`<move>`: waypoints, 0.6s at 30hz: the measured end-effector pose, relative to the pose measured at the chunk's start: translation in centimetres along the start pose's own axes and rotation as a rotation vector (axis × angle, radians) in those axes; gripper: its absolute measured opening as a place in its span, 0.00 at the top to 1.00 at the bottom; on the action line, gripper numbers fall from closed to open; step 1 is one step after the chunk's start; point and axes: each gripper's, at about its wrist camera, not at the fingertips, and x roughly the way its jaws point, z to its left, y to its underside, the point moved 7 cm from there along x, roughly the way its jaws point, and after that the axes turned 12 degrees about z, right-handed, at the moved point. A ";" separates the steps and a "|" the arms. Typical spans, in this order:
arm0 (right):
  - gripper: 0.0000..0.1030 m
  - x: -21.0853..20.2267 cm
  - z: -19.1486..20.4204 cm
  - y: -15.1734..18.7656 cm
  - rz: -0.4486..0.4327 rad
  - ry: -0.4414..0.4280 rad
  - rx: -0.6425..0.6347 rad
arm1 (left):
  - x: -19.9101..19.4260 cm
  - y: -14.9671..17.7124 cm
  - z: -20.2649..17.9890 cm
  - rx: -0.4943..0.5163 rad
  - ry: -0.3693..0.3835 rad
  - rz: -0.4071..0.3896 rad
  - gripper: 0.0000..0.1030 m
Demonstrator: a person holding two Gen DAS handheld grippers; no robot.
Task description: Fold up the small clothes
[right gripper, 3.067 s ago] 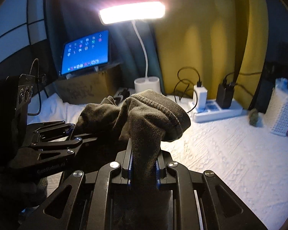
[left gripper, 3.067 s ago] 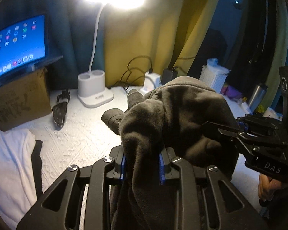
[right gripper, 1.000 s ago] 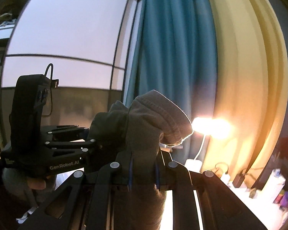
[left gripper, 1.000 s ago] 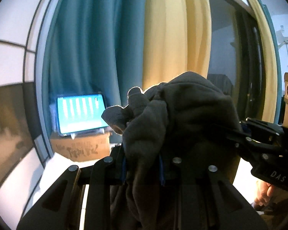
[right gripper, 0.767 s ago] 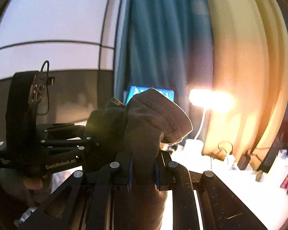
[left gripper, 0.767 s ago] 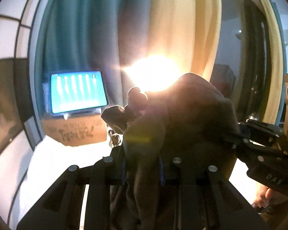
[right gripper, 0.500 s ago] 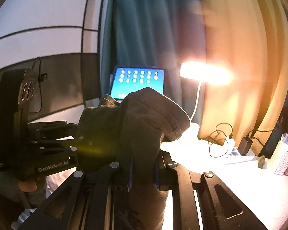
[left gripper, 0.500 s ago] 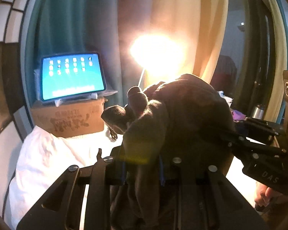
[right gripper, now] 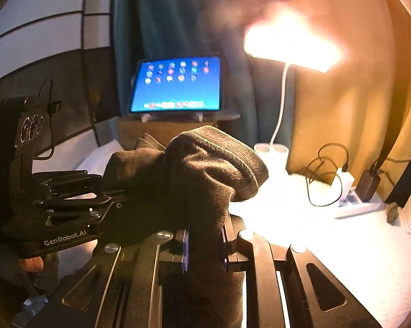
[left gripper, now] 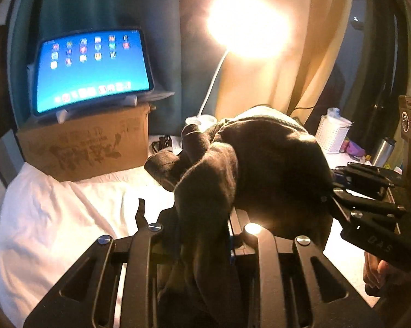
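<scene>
A dark grey-brown garment (left gripper: pixel 260 169) with a ribbed cuff (right gripper: pixel 227 158) hangs bunched in the air between both grippers, above the white table (right gripper: pixel 342 246). My left gripper (left gripper: pixel 204 235) is shut on one part of it. My right gripper (right gripper: pixel 204 243) is shut on another part, beside the cuff. The right gripper shows at the right of the left wrist view (left gripper: pixel 369 210); the left gripper shows at the left of the right wrist view (right gripper: pixel 63 207). The two stand close together. Cloth hides the fingertips.
A lit tablet (left gripper: pixel 90 68) stands on a cardboard box (left gripper: pixel 90 145) at the back left. A bright desk lamp (right gripper: pixel 290 43), a power strip with chargers (right gripper: pixel 353 191), a white basket (left gripper: pixel 332 134) and a steel bottle (left gripper: pixel 383 147) line the back. White cloth (left gripper: pixel 41 218) lies at left.
Both grippers, still holding the garment, have tilted down from the curtains and ceiling; the table, tablet and lamp have come back into view. The grip is unchanged.
</scene>
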 end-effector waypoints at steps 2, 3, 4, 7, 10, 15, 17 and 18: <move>0.84 1.4 -0.5 -0.1 0.023 -0.009 0.011 | 1.2 -0.2 0.4 -0.016 0.004 0.027 0.77; 0.84 2.3 -0.9 -0.1 0.041 -0.022 0.019 | 1.9 -0.4 0.7 -0.029 0.011 0.042 0.77; 0.84 3.0 -1.0 -0.1 0.055 -0.035 0.027 | 2.5 -0.5 0.9 -0.035 0.016 0.053 0.77; 0.84 5.0 -2.1 0.0 0.090 -0.054 0.053 | 4.1 -0.7 1.8 -0.053 0.011 0.088 0.77; 0.84 7.2 -3.2 0.0 0.125 -0.076 0.083 | 5.8 -0.6 2.7 -0.066 0.006 0.126 0.77; 0.84 10.8 -4.2 0.8 0.197 -0.105 0.117 | 9.2 0.0 4.0 -0.095 0.001 0.209 0.77; 0.83 12.3 -4.6 1.3 0.235 -0.116 0.135 | 10.2 0.3 4.4 -0.108 0.003 0.239 0.77; 0.83 13.1 -4.9 1.8 0.256 -0.123 0.148 | 10.8 0.5 4.7 -0.118 0.009 0.257 0.77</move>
